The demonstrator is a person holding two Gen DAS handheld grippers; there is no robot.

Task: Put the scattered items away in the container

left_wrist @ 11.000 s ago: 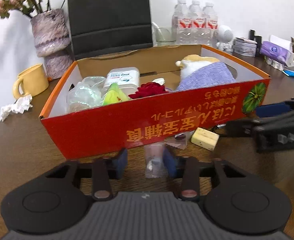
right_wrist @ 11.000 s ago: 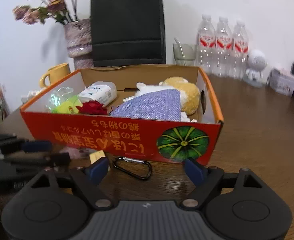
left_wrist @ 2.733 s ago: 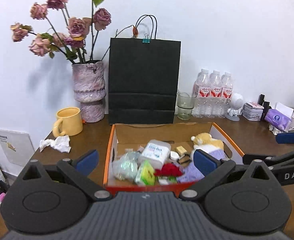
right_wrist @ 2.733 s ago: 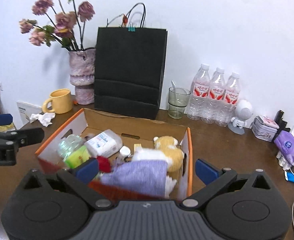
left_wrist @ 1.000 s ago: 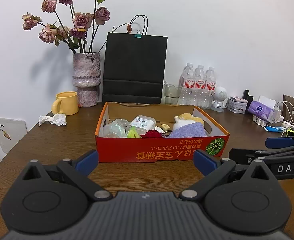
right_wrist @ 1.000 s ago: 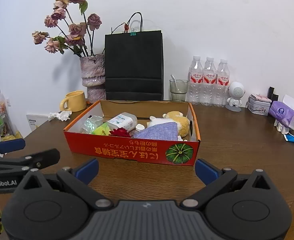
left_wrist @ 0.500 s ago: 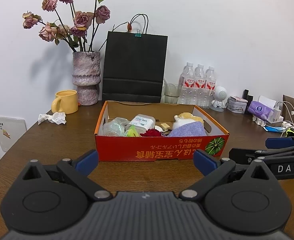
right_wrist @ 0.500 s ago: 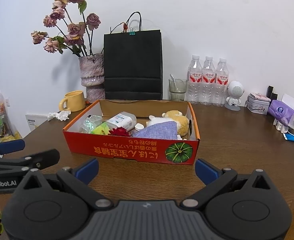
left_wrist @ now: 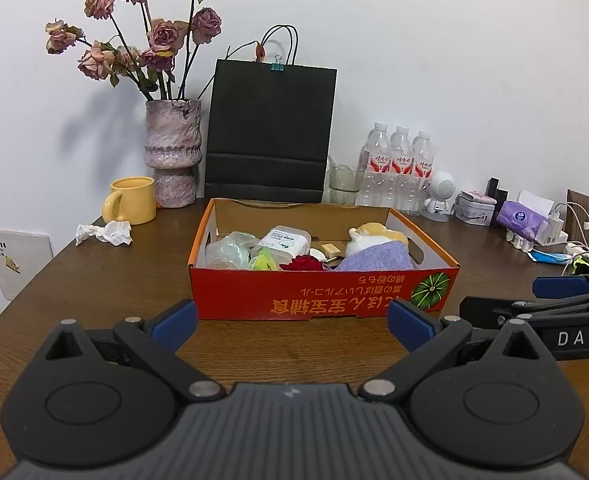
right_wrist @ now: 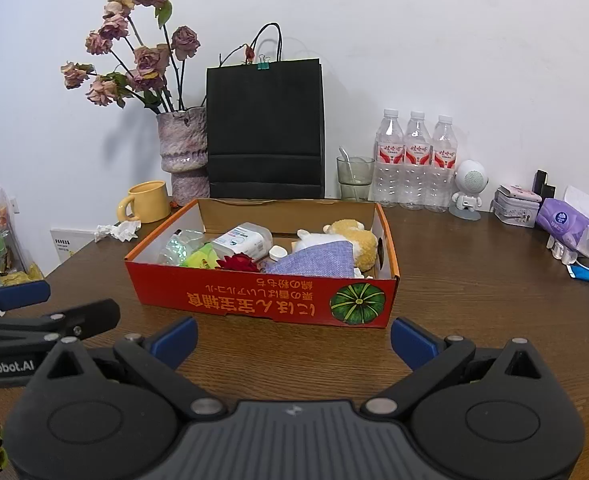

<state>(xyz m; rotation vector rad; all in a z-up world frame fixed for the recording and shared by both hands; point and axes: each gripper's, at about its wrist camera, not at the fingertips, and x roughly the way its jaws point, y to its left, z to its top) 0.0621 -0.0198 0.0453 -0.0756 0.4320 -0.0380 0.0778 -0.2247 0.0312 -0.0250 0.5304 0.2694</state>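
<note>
The red cardboard box (left_wrist: 318,296) (right_wrist: 254,300) stands mid-table and holds a plush toy (right_wrist: 350,240), a purple cloth (right_wrist: 314,262), a red rose (right_wrist: 236,262), a white wipes tub (right_wrist: 242,240), a clear plastic item (left_wrist: 226,252) and small bits. My left gripper (left_wrist: 292,326) is open and empty, in front of the box. My right gripper (right_wrist: 294,340) is open and empty, also in front of the box. Each gripper shows at the edge of the other's view.
A black paper bag (left_wrist: 270,132), a vase of dried roses (left_wrist: 172,156), a yellow mug (left_wrist: 132,200), crumpled tissue (left_wrist: 102,234), a glass (right_wrist: 354,178), three water bottles (right_wrist: 414,160), a small white robot figure (right_wrist: 468,188), and tins, tissues and cables (left_wrist: 534,220) line the table's back.
Over eleven seconds both grippers drew back from the box front and opened empty; the small items before the box are gone. In the last second hardly anything moved.
</note>
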